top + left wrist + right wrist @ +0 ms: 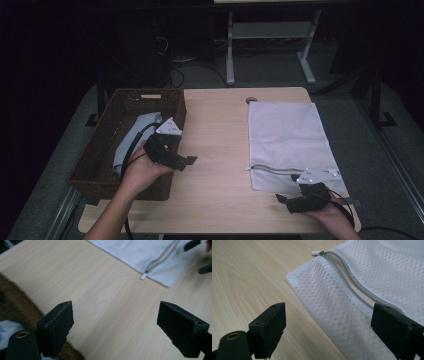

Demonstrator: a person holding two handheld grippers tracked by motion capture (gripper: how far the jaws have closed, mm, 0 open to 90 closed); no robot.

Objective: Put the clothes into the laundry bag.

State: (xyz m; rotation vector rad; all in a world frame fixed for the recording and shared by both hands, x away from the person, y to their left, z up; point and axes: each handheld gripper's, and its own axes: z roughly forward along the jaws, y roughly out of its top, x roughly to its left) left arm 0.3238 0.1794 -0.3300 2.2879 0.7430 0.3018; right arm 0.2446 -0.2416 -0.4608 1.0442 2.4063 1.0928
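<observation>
Mesh bag point(362, 290) lies flat under the right hand-held gripper point(329, 322), jaws wide apart; left hand-held gripper point(115, 325) likewise gapes, empty.

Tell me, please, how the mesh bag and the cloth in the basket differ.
The mesh bag is white; the cloth is pale blue-grey. The bag lies flat on the table; the cloth sits crumpled in the wicker basket. Only the bag has a zipper. Both are soft fabric.

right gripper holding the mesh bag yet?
No: in the right gripper view the right gripper has its fingers spread open, empty, over the corner of the white mesh bag.
</observation>
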